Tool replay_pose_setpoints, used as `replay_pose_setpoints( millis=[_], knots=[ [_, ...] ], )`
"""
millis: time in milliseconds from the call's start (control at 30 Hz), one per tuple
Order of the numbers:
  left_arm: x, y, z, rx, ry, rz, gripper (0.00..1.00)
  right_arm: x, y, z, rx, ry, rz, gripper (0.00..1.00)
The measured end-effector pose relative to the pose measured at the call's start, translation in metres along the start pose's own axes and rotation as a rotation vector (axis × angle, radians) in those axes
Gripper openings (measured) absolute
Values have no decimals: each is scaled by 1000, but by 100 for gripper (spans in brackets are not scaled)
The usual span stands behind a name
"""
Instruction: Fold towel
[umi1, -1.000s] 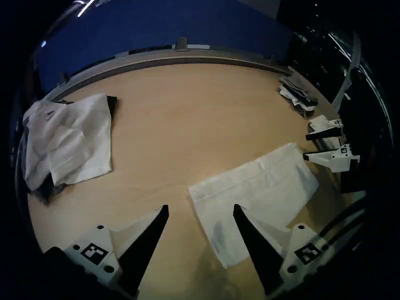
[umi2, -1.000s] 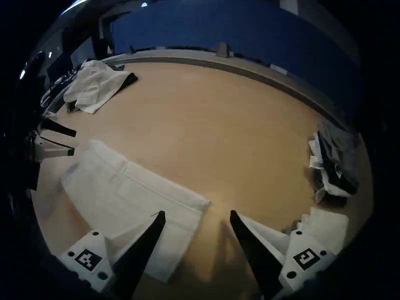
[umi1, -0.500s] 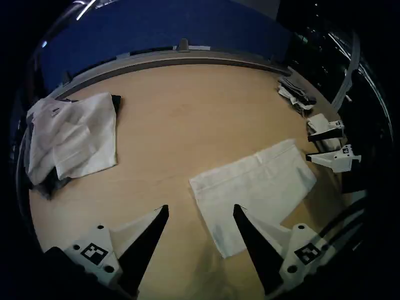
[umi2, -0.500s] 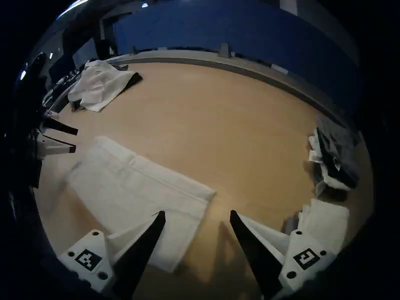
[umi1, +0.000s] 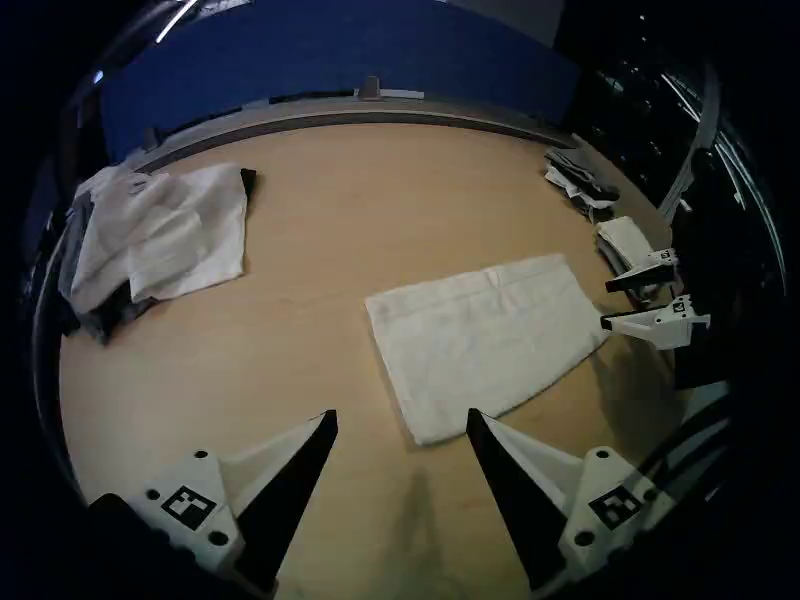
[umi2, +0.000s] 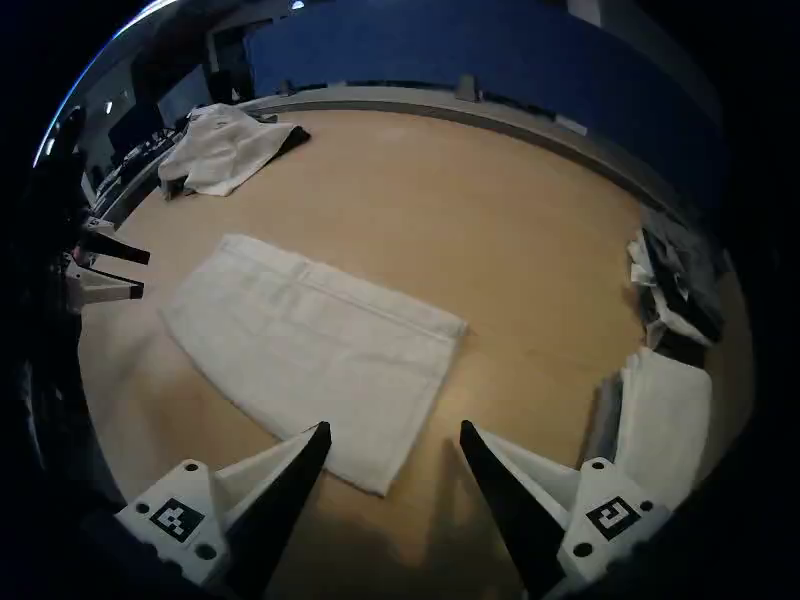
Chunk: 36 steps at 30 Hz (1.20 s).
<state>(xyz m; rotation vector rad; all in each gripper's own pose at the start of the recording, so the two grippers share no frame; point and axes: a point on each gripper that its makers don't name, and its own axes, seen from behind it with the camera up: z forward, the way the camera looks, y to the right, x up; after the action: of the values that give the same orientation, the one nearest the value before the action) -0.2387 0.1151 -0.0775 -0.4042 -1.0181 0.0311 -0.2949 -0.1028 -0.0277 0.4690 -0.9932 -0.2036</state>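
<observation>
A white towel (umi1: 480, 335) lies flat on the wooden table (umi1: 340, 230), folded into a rectangle. In the right gripper view the same towel (umi2: 315, 340) spreads out ahead of my fingers. My left gripper (umi1: 400, 425) is open and held above the table, just short of the towel's near corner. My right gripper (umi2: 392, 435) is open too, hovering over the towel's near edge. Each view also catches the other gripper at the towel's far end: the right gripper (umi1: 625, 300) and the left gripper (umi2: 115, 270). Neither holds anything.
A heap of white and dark cloths (umi1: 160, 240) lies at the table's far left, also seen as the cloth heap (umi2: 225, 150). A folded stack (umi2: 665, 410) and dark garments (umi2: 685, 295) sit at the right edge. A blue partition (umi1: 330, 50) backs the table.
Both grippers have drawn back and risen from the towel. The towel now sits farther ahead of the fingertips and lies flatter.
</observation>
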Motion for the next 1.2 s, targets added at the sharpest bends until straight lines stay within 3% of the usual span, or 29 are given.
replay_pose_setpoints(
  millis=[200, 400, 533, 733, 867, 1133, 1200],
  knots=[
    [-25, 11, -16, -4, -8, -49, 96, -16, -8, -6, 7, -14, -9, 97],
    [-41, 18, -24, -12, -14, -91, 96, -25, -15, -11, 25, -29, -10, 80],
    [-45, 18, -27, -11, -15, -89, 96, -32, -15, -11, 27, -45, -15, 67],
    [-45, 19, -29, -12, -12, -78, 96, -38, -19, -9, 45, -59, -15, 60],
    [-45, 20, -29, -15, -12, -78, 96, -41, -19, -6, 41, -65, -19, 43],
    [-47, 22, -31, -18, -13, -79, 96, -43, -16, 2, 49, -75, -21, 41],
    [-46, 22, -31, -18, -13, -79, 96, -43, -16, 4, 51, -78, -23, 33]
  ],
)
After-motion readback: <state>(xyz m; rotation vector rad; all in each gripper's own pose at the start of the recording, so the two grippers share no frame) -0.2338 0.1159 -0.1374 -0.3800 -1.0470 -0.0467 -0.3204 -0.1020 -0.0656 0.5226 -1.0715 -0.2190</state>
